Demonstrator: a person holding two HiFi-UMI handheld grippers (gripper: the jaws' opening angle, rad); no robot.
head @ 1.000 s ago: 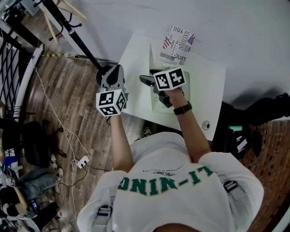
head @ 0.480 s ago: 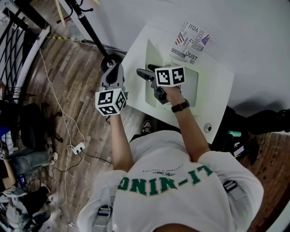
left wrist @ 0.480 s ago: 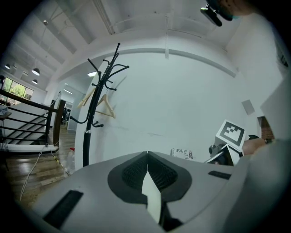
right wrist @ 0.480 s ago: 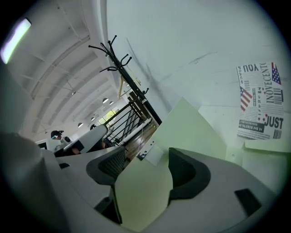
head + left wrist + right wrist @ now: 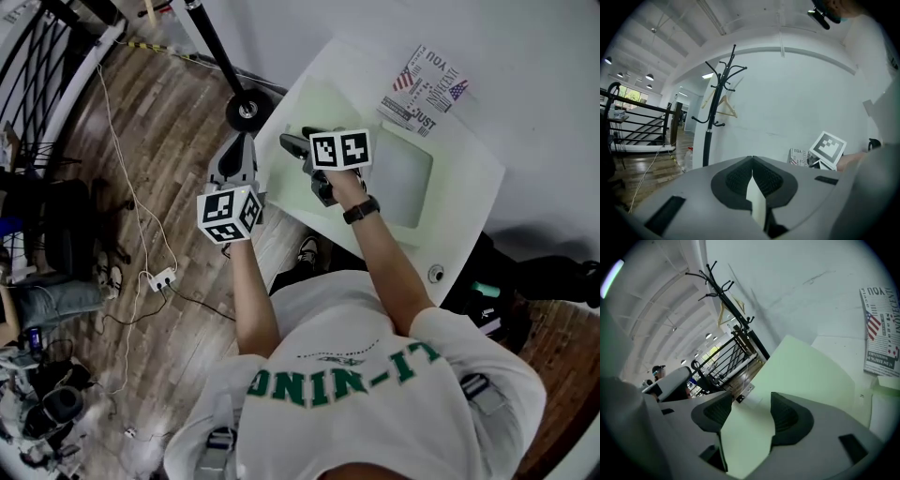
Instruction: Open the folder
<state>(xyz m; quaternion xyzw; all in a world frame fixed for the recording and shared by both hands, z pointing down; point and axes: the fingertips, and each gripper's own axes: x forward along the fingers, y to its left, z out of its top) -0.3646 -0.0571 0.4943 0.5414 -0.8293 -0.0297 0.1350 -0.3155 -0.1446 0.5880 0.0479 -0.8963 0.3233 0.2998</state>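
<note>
A pale green folder (image 5: 398, 178) lies on the white table (image 5: 469, 220). My right gripper (image 5: 298, 150) hangs over the folder's left part, and its jaws have just been closing. In the right gripper view they stand open (image 5: 751, 401); the folder's green cover (image 5: 806, 371) shows between and beyond them, and the pads do not press on it. My left gripper (image 5: 239, 152) is off the table's left edge, over the floor. In the left gripper view its tips (image 5: 752, 161) meet, and I make out nothing gripped.
A printed leaflet (image 5: 427, 89) lies at the table's far side against the wall. A black coat stand (image 5: 712, 108) has its round base (image 5: 246, 111) just left of the table. Cables and a power strip (image 5: 161, 278) lie on the wooden floor.
The right gripper has moved left across the folder towards its left edge. The left gripper stays beside the table's left edge. The head view has shifted, so the table sits further right in the picture.
</note>
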